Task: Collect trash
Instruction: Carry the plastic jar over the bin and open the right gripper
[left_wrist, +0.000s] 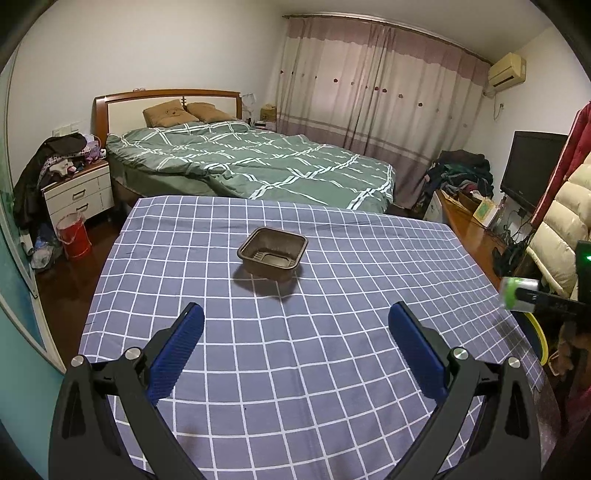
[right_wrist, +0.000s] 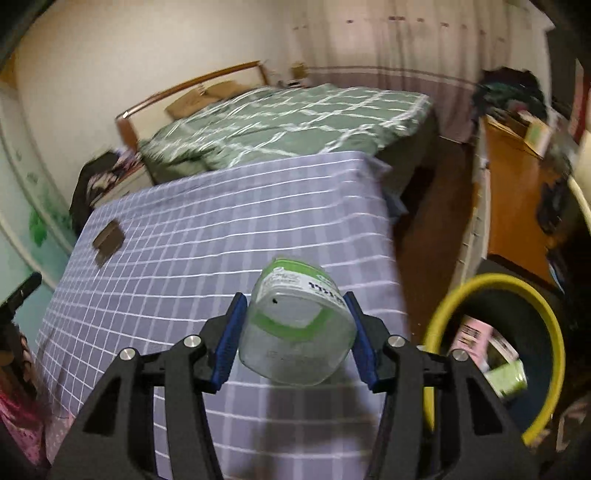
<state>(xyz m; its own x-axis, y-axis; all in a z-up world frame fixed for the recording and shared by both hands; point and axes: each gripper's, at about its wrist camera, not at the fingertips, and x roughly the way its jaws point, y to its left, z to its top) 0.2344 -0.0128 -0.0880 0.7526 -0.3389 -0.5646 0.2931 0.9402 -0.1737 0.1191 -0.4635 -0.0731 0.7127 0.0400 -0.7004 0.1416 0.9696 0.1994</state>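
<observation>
A brown plastic tray (left_wrist: 272, 254) sits upright near the middle of the checked tablecloth (left_wrist: 295, 369); it also shows in the right wrist view (right_wrist: 108, 240) at the far left. My left gripper (left_wrist: 295, 325) is open and empty, above the cloth, short of the tray. My right gripper (right_wrist: 295, 314) is shut on a clear plastic bottle with a green label (right_wrist: 295, 321), held above the table's right edge. The bottle also shows in the left wrist view (left_wrist: 517, 291) at the right. A yellow-rimmed bin (right_wrist: 436, 325) stands to the right with trash inside.
A bed with a green quilt (left_wrist: 258, 162) stands behind the table. A nightstand (left_wrist: 79, 192) and a red bucket (left_wrist: 74, 236) are at the left. A TV (left_wrist: 532, 166), a wooden desk (right_wrist: 517, 192) and hanging coats (left_wrist: 565, 221) are at the right.
</observation>
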